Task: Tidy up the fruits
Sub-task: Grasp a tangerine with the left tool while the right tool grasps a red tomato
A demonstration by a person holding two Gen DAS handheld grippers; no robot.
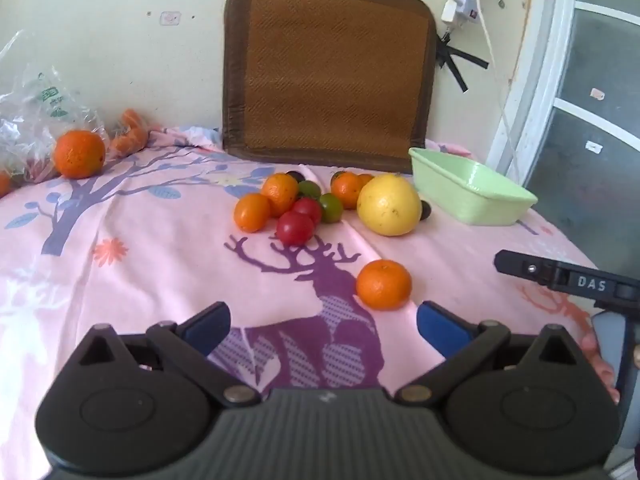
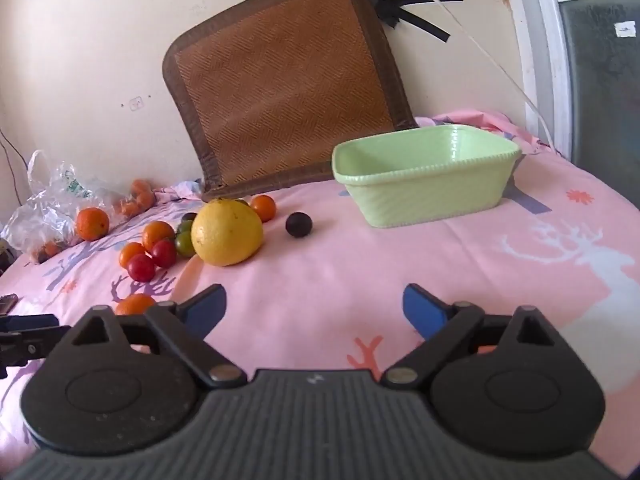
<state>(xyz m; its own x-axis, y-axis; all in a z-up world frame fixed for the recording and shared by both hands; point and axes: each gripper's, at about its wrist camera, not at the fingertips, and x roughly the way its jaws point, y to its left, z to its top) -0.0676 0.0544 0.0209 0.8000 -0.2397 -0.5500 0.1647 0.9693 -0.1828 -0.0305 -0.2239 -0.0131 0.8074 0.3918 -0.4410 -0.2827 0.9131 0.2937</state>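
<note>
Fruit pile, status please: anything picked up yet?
Left hand-held gripper open, empty. Right hand-held gripper open, empty. Fruits loose on cloth, green tub empty. Nothing blocking the nearest orange.

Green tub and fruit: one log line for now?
green tub: empty | fruit: loose on cloth | left tool: open | right tool: open

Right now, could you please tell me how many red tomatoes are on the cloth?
2. One red tomato sits at the near edge of the fruit cluster; the second red tomato touches it just behind, beside a green tomato. Others may be hidden behind.
</note>
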